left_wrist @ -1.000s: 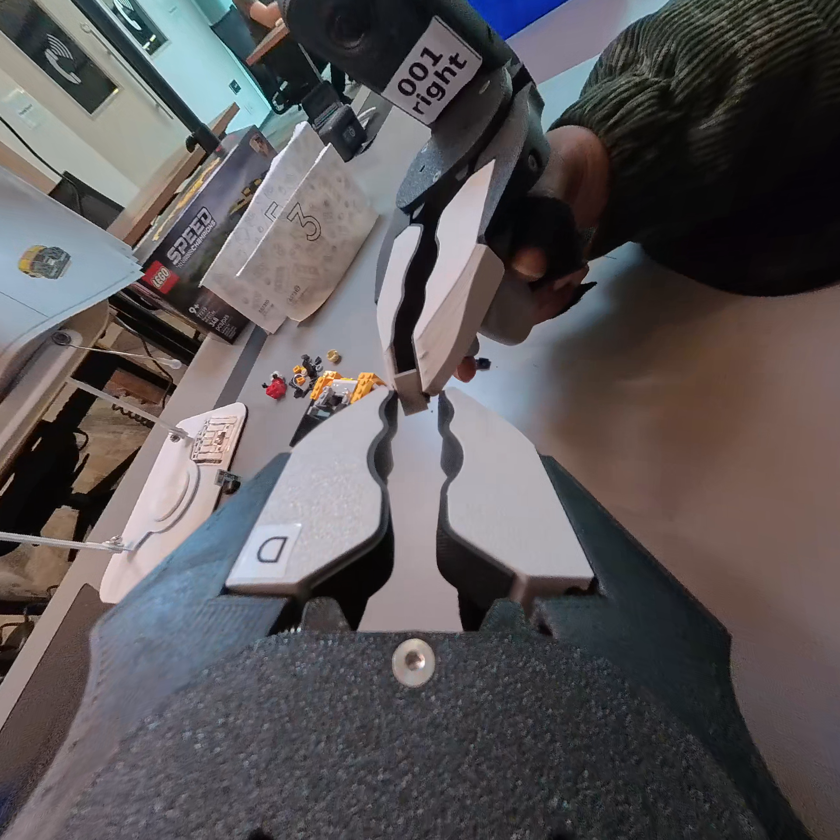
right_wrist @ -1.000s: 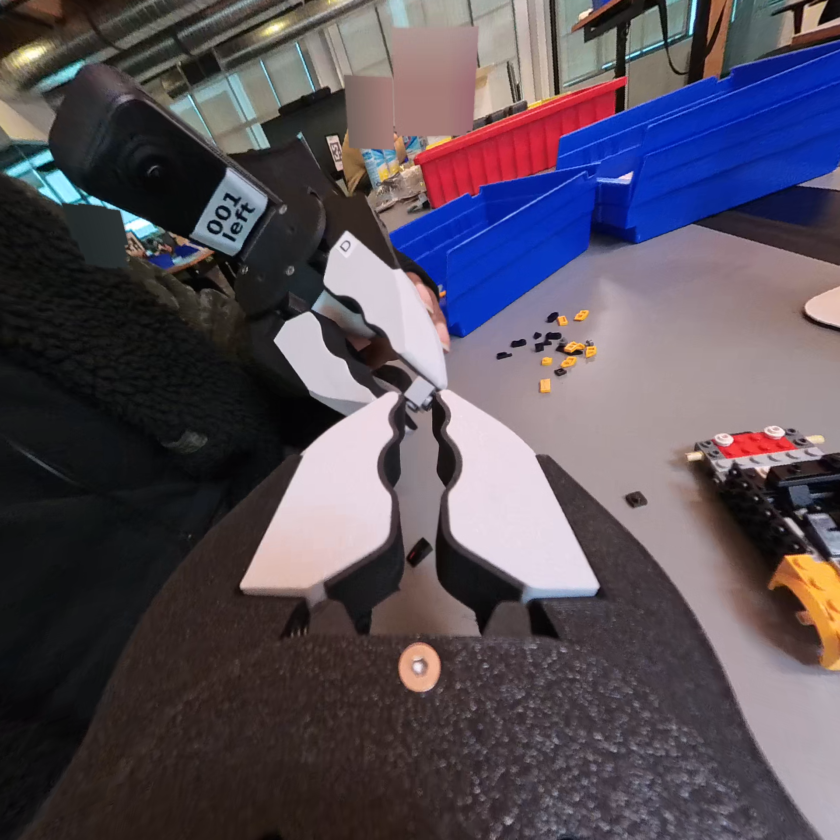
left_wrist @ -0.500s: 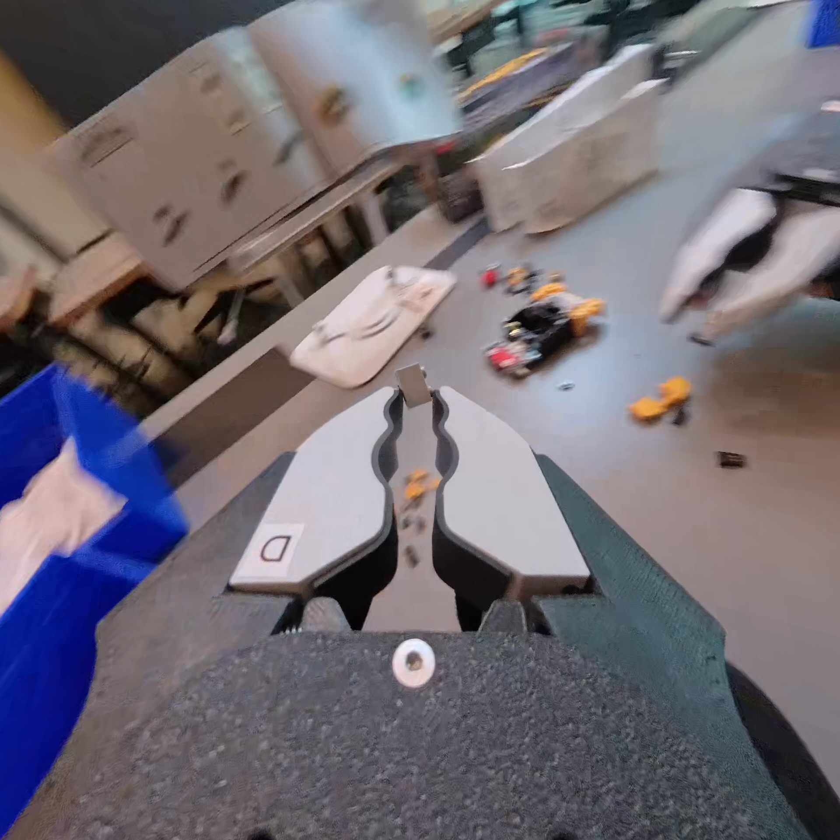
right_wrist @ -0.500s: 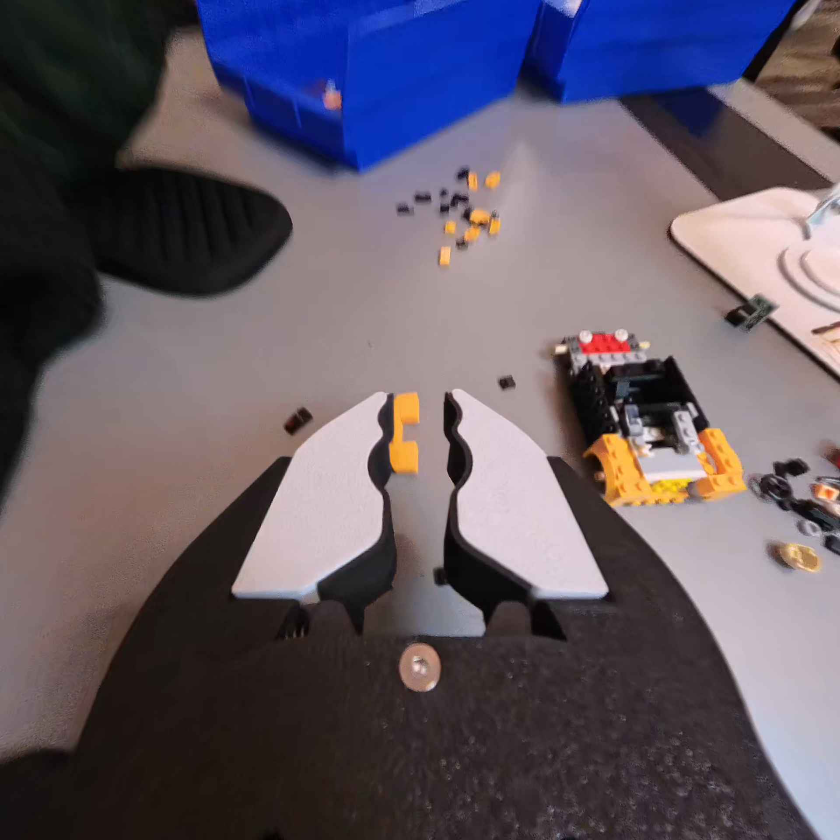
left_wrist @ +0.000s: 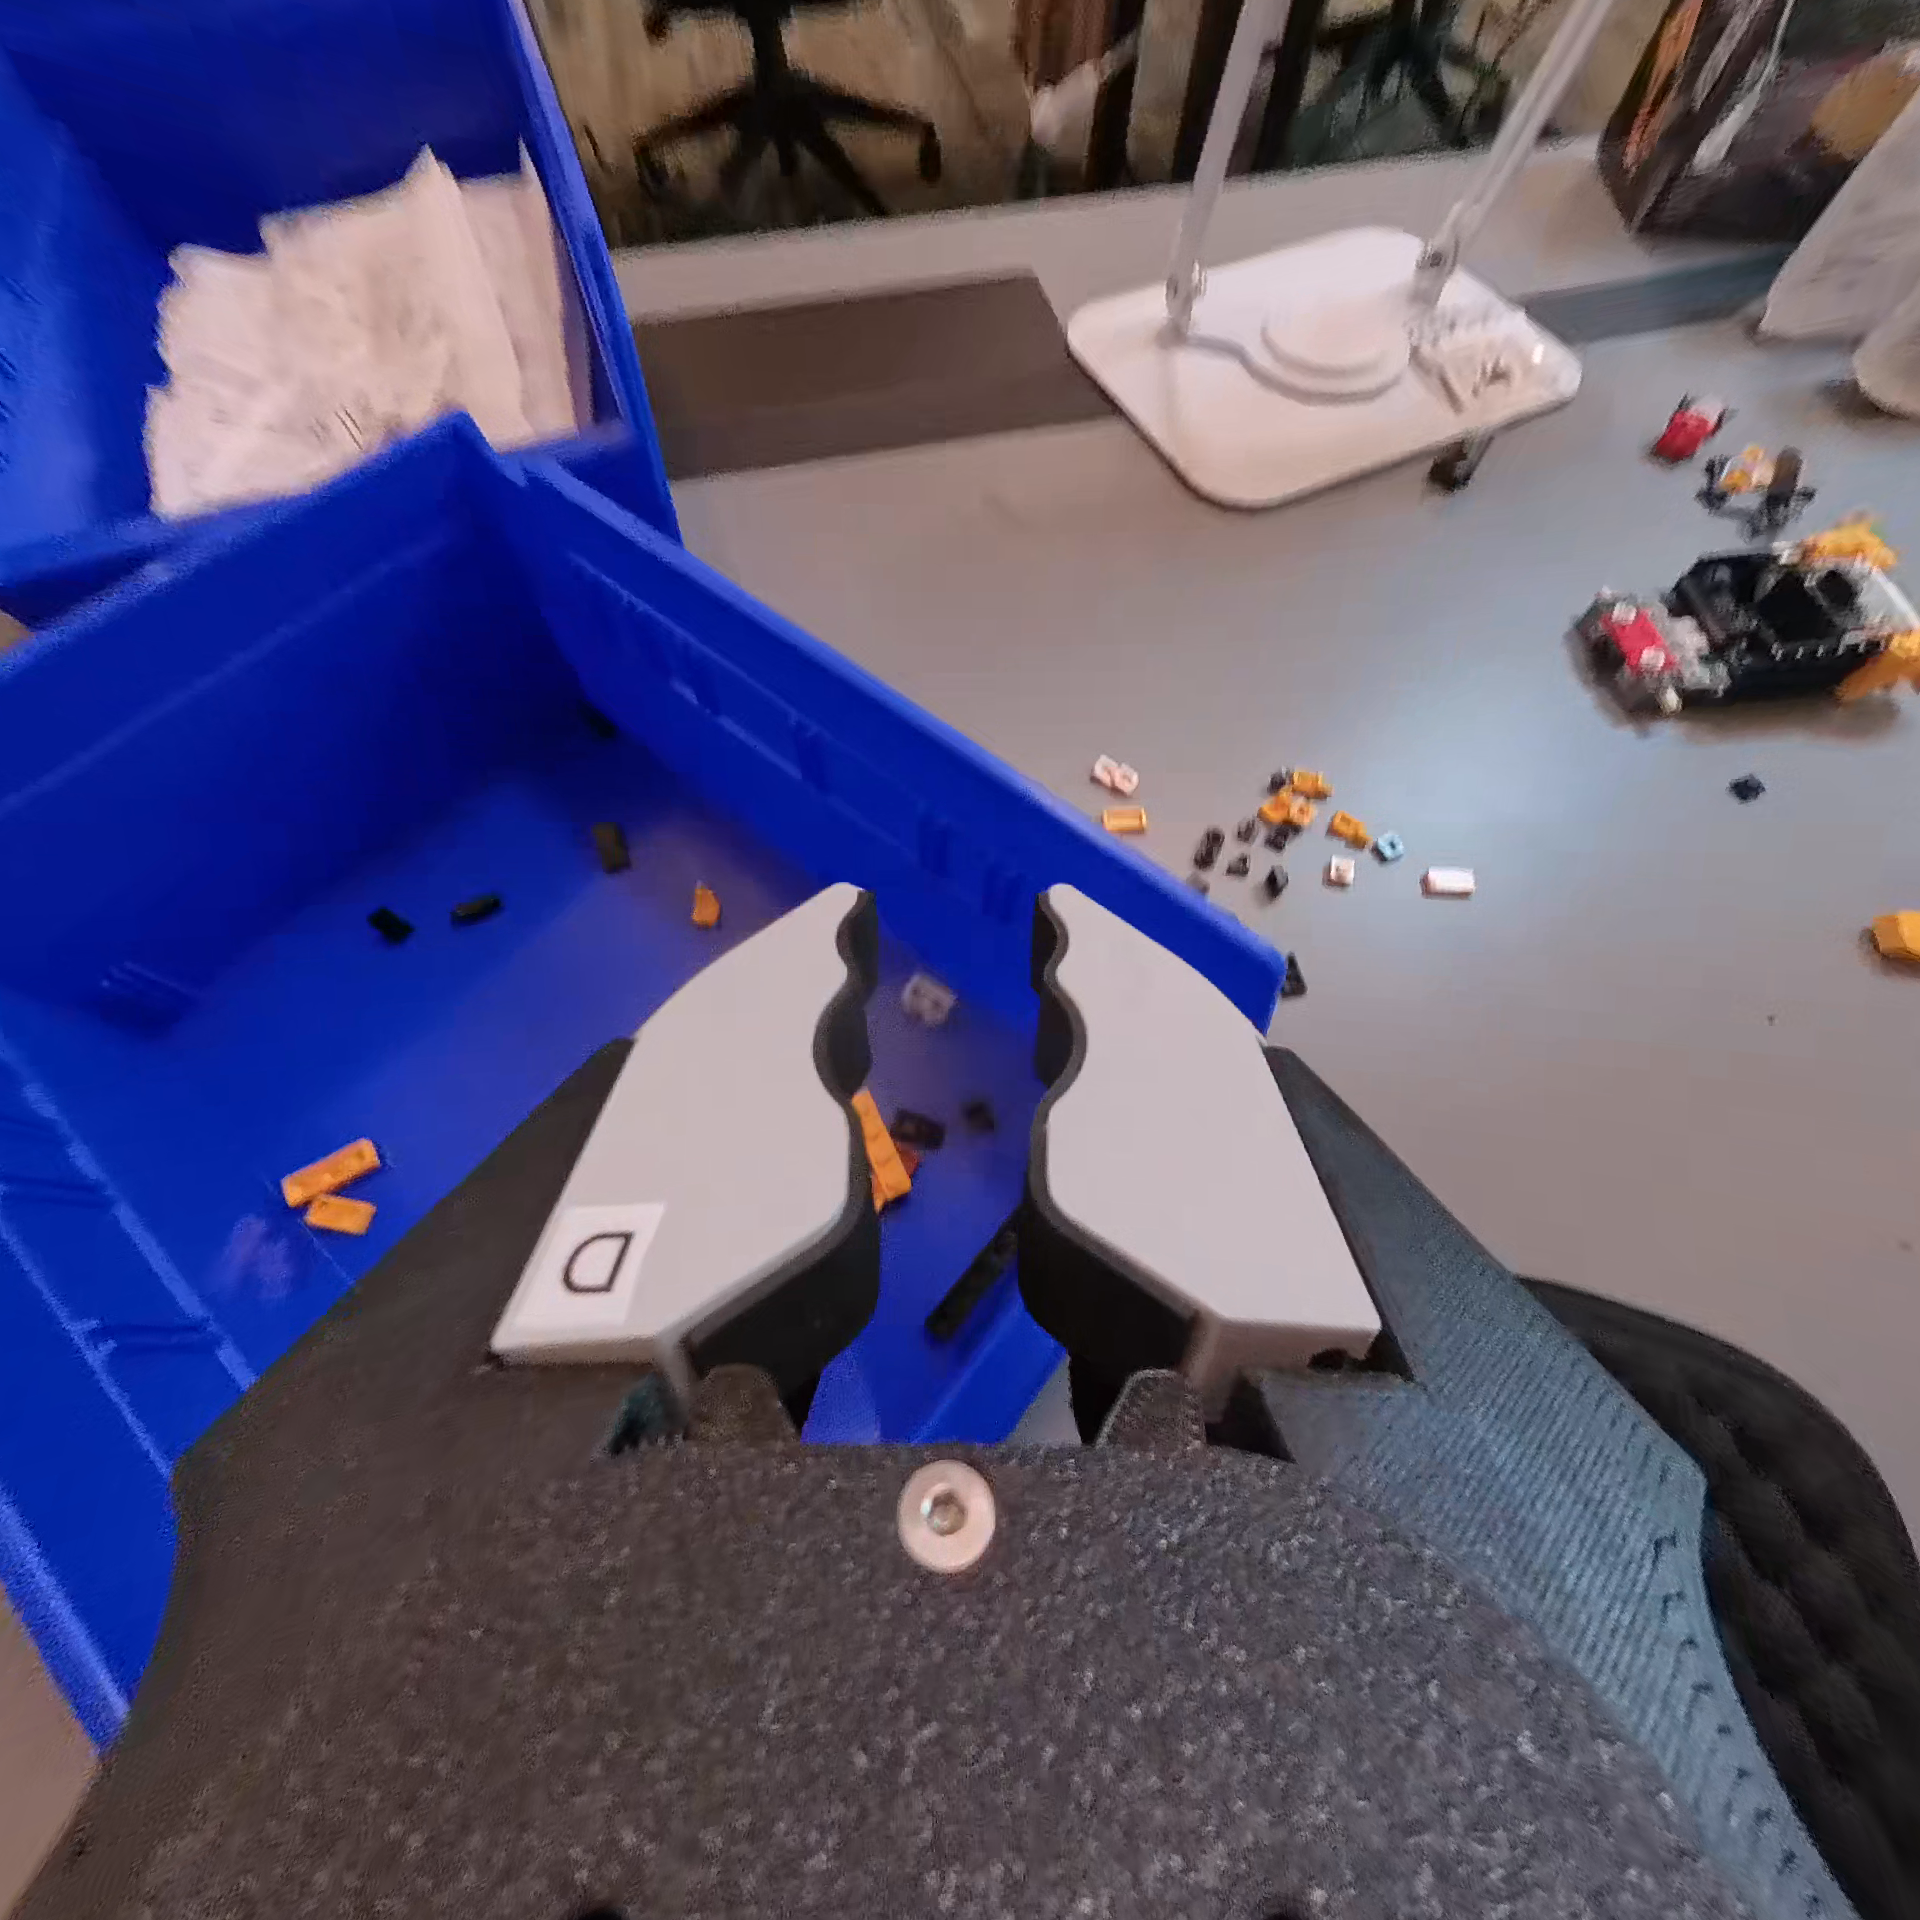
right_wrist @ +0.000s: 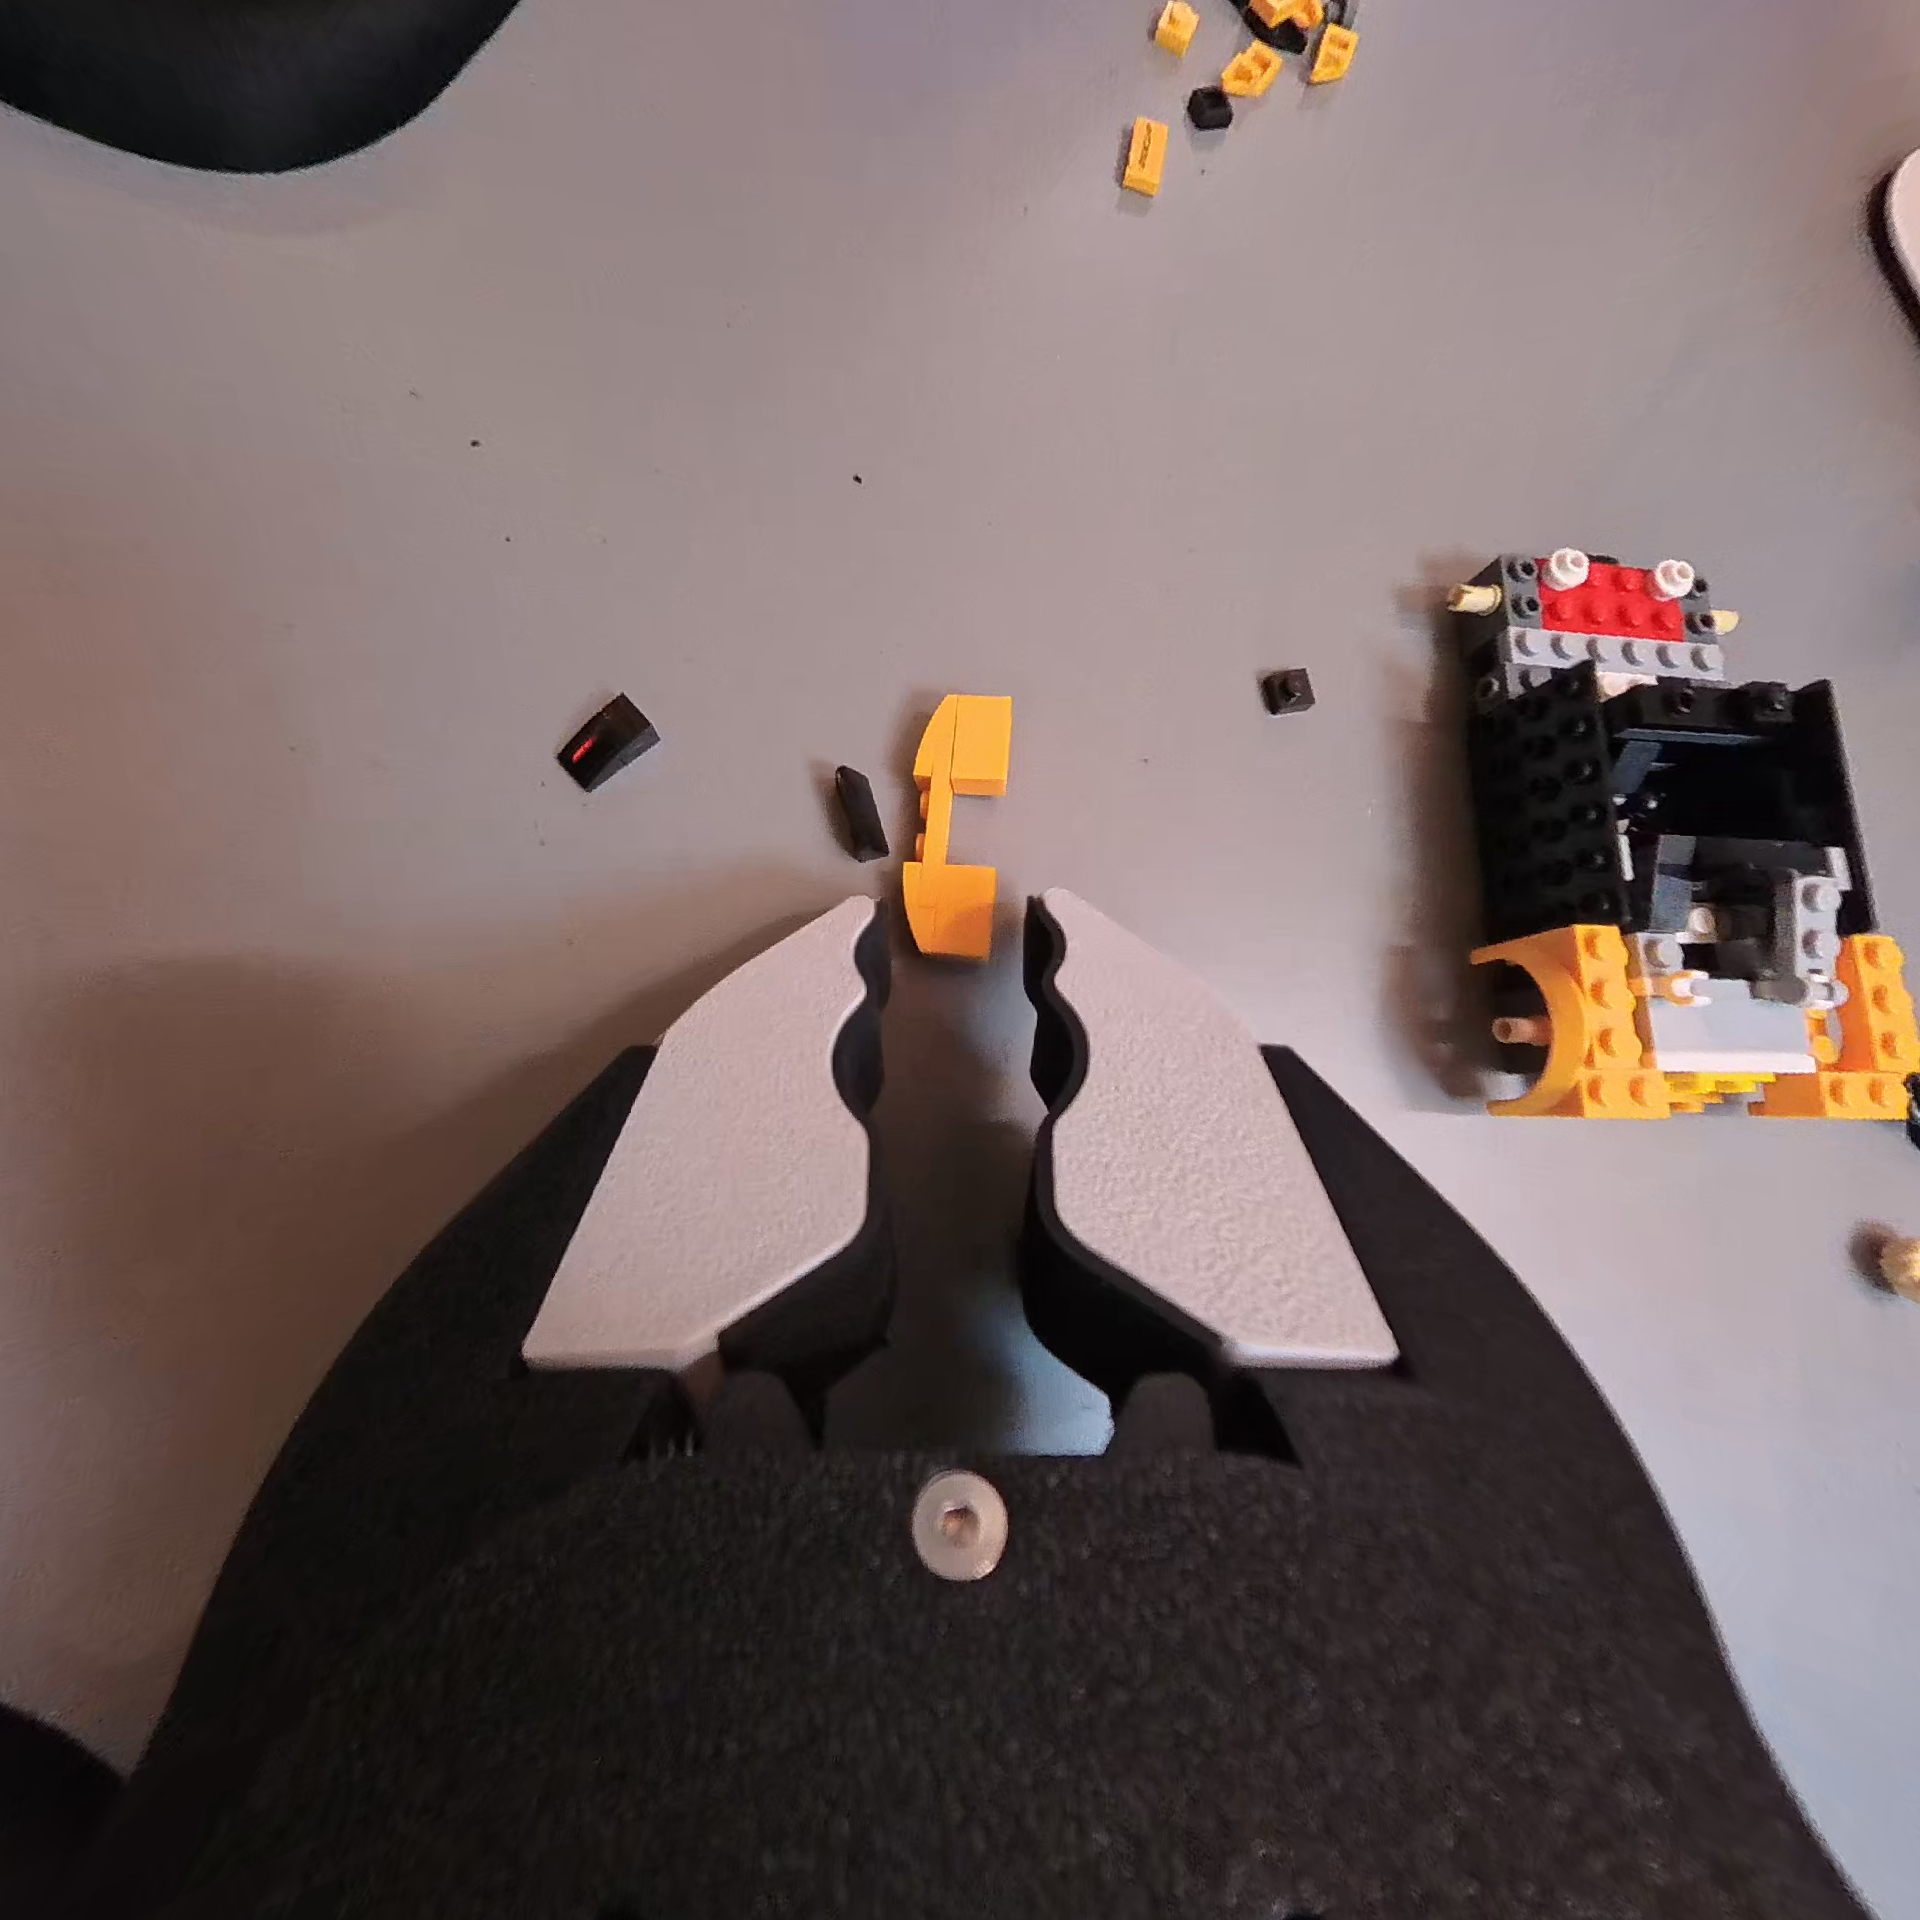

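Between my right claw's (right_wrist: 956, 914) parted fingertips, at twelve o'clock and slightly toward the left pad, lies the near end of an orange arched brick piece (right_wrist: 956, 821) flat on the grey table (right_wrist: 520, 468); neither pad presses it, so this claw is released and grips nothing. Just beside the orange piece at ten o'clock is a small black slope brick (right_wrist: 860, 812), and farther out at ten o'clock a black tile with a red mark (right_wrist: 608, 741). At two o'clock a single black stud plate (right_wrist: 1288, 690) sits apart, and well out at three o'clock stands the partly built toy car (right_wrist: 1662, 852), black in the middle, red at its far end, orange arches at its near end. Far off at one o'clock lies a scatter of yellow and black bits (right_wrist: 1236, 73).

My left claw (left_wrist: 951, 904) hangs above a blue bin (left_wrist: 312, 727), its jaws spread apart with nothing between the pads. Below the gap, on the bin floor, lies a small pale brick (left_wrist: 928, 995), with orange pieces (left_wrist: 878, 1148) and black ones nearer at six o'clock. More orange bricks (left_wrist: 332, 1184) lie at eight o'clock in the bin. Past the bin wall at two o'clock is a loose scatter of small bricks (left_wrist: 1288, 821) on the table, and beyond it a white lamp base (left_wrist: 1320, 364)
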Demonstrator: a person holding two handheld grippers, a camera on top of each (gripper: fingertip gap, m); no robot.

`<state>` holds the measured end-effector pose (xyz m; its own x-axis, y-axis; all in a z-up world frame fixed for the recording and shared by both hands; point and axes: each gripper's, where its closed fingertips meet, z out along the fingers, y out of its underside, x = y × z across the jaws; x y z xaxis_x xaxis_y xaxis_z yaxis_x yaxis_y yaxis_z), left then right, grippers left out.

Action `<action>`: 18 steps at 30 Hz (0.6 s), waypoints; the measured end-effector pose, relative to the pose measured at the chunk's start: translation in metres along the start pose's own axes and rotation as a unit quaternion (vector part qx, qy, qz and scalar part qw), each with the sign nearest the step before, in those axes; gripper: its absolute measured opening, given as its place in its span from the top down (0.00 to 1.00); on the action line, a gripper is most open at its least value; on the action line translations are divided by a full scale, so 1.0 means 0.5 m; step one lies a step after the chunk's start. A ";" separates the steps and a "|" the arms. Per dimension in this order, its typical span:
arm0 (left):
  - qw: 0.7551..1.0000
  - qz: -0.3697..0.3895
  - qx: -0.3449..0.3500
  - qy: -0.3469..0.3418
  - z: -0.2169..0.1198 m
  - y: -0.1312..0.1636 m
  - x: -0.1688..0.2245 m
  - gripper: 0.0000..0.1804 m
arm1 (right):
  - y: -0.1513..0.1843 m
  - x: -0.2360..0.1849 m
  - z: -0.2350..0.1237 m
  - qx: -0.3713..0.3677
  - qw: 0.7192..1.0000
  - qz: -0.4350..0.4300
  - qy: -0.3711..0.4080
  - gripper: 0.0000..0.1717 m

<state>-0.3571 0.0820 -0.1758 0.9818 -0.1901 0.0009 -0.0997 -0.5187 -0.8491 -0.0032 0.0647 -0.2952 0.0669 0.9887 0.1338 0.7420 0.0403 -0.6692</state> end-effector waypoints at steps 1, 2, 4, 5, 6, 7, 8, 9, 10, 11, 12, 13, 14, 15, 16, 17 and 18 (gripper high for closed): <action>1.000 0.007 0.025 -0.004 -0.008 -0.018 0.004 0.85 | 0.000 0.003 -0.001 -0.003 1.000 -0.002 0.006 0.85; 0.999 0.018 0.051 -0.001 -0.018 -0.039 0.016 0.85 | -0.002 0.006 -0.004 -0.001 1.000 -0.006 0.014 0.85; 0.994 0.051 0.096 0.028 -0.036 -0.076 0.063 0.87 | -0.020 0.003 -0.016 0.020 0.999 -0.021 0.018 0.86; 0.990 0.068 0.113 0.055 -0.042 -0.091 0.098 0.88 | -0.031 -0.005 -0.021 0.035 0.999 -0.029 0.012 0.87; 0.984 0.085 0.126 0.093 -0.045 -0.101 0.143 0.90 | -0.040 -0.015 -0.023 0.044 0.998 -0.037 0.003 0.88; 0.976 0.102 0.130 0.139 -0.045 -0.104 0.193 0.90 | -0.043 -0.027 -0.021 0.044 0.998 -0.043 -0.009 0.89; 0.968 0.118 0.127 0.181 -0.040 -0.102 0.242 0.90 | -0.041 -0.035 -0.017 0.035 0.998 -0.046 -0.016 0.91; 0.958 0.136 0.119 0.221 -0.032 -0.094 0.290 0.90 | -0.035 -0.039 -0.011 0.020 0.999 -0.046 -0.017 0.91; 0.948 0.154 0.106 0.258 -0.019 -0.080 0.335 0.90 | -0.029 -0.039 -0.005 0.007 0.999 -0.045 -0.016 0.91; 0.939 0.170 0.088 0.287 -0.003 -0.064 0.375 0.89 | -0.026 -0.039 -0.001 0.001 0.999 -0.043 -0.015 0.91; 0.929 0.184 0.068 0.313 0.014 -0.044 0.412 0.89 | -0.026 -0.040 0.003 0.001 0.999 -0.041 -0.016 0.91; 0.918 0.201 0.049 0.338 0.029 -0.024 0.446 0.89 | -0.027 -0.041 0.005 0.002 0.999 -0.039 -0.018 0.91; 0.908 0.218 0.034 0.356 0.044 -0.005 0.476 0.89 | -0.028 -0.039 0.007 0.001 0.999 -0.037 -0.016 0.91; 0.900 0.233 0.019 0.367 0.059 0.014 0.500 0.89 | -0.027 -0.035 0.010 -0.003 0.999 -0.035 -0.011 0.92; 0.894 0.245 0.005 0.376 0.073 0.033 0.521 0.89 | -0.025 -0.032 0.013 -0.009 0.999 -0.033 -0.007 0.95; 0.887 0.253 -0.006 0.386 0.083 0.050 0.539 0.89 | -0.021 -0.029 0.017 -0.018 0.999 -0.031 -0.004 0.98; 0.881 0.256 -0.016 0.399 0.088 0.067 0.557 0.89 | -0.022 -0.031 0.019 -0.016 0.999 -0.032 -0.006 0.98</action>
<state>-0.0798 0.0483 -0.2273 0.3824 -0.9240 0.0034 -0.5129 -0.2154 -0.8310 -0.0189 0.0504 -0.2967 0.0110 0.9862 0.1655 0.7657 0.0981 -0.6356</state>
